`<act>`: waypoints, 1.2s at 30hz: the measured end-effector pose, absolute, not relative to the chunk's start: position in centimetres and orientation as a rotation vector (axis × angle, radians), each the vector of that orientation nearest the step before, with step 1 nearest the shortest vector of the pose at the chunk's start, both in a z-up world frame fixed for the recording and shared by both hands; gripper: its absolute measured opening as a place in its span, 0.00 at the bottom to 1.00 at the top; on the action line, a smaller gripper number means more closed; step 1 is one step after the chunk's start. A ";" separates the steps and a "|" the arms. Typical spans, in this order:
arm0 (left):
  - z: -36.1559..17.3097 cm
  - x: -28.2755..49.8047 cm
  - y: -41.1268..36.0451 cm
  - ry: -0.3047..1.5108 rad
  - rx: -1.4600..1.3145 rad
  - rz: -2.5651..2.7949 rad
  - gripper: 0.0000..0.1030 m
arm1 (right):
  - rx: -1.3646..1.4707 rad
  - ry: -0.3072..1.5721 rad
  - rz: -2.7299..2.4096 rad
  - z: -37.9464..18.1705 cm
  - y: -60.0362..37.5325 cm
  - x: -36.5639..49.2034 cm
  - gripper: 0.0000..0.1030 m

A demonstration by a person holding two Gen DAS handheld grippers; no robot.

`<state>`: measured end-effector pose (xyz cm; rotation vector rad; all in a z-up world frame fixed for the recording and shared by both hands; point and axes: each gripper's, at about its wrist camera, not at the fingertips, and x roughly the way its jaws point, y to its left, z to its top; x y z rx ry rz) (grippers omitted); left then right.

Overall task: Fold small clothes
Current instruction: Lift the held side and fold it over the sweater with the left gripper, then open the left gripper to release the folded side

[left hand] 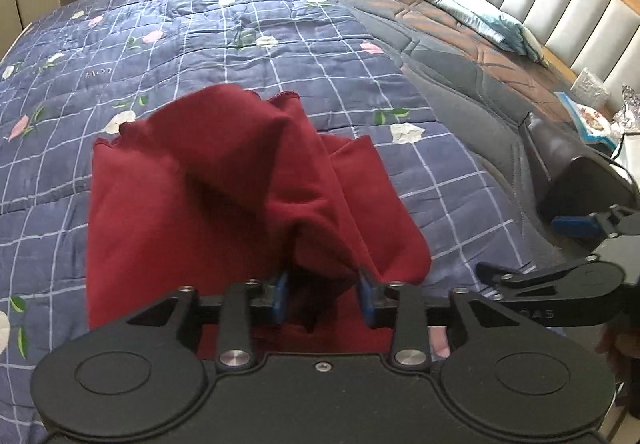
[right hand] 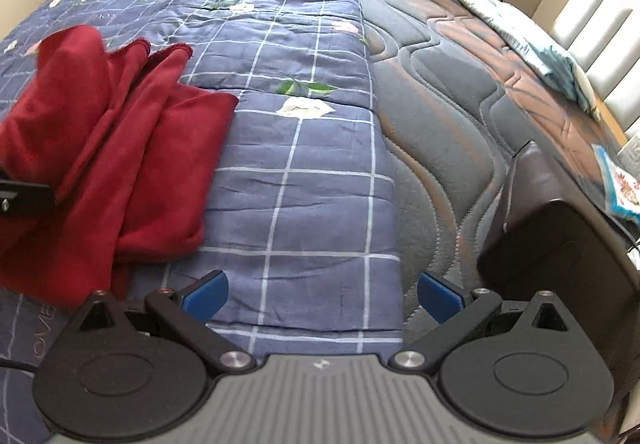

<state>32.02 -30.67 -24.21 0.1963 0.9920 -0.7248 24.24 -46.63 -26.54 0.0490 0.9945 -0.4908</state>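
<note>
**Red cloth gathered on the quilted bed**

Bedding filled both views: a blue quilt (left hand: 240, 44) with a white grid and flower prints lay over the bed, and beside it a strip of bare dark quilted mattress (left hand: 460, 56) ran toward the padded headboard (left hand: 580, 16). We saw a pale blue pillow (left hand: 480, 16) lying near the headboard edge of the mattress, and a dark box-shaped object (right hand: 560, 244) standing at the mattress's near edge.

Our left gripper (left hand: 323, 296) had its blue pads (left hand: 280, 294) drawn narrow, with a bunched fold of the red cloth (left hand: 224, 196) between them; the fabric rose from the pads in a ridge and draped down on both sides. The rest of the cloth rested on the quilt, toward its near edge, in rumpled, overlapping layers. From the right wrist view the same red cloth (right hand: 120, 164) sat at the left of the quilt, with one stitched hem showing at its far side.

Our right gripper (right hand: 322, 296) hung wide open above the quilt's edge where it met the mattress, holding nothing, well apart from the cloth. In the left wrist view it (left hand: 532, 244) appeared at the right, over the mattress.
</note>
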 end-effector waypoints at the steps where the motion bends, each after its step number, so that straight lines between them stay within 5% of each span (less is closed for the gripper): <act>1: -24.0 32.0 -30.6 0.993 0.185 -0.726 0.47 | 0.062 0.988 -0.487 -26.4 -46.7 24.4 1.00; 3: -23.6 31.9 -30.4 0.993 0.155 -0.726 0.64 | 0.083 0.969 -0.483 -26.0 -46.8 24.7 1.00; 8: -22.6 31.8 -28.9 0.994 0.097 -0.635 0.85 | 0.178 0.890 -0.441 -24.6 -47.7 25.9 1.00; 27: -25.8 39.1 -17.5 1.127 -0.123 -0.136 0.99 | 0.682 0.910 -0.253 -26.7 -46.3 31.5 0.99; 33: -26.7 38.8 -17.4 1.160 -0.163 -0.155 0.99 | 0.750 0.863 -0.262 -26.3 -47.6 30.3 0.78; 35: -26.9 38.8 -17.5 1.163 -0.168 -0.163 0.99 | 0.741 0.866 -0.248 -26.3 -47.4 30.4 0.48; 36: -26.8 38.7 -17.5 1.165 -0.170 -0.167 0.99 | 0.741 0.879 -0.244 -26.4 -47.3 30.5 0.41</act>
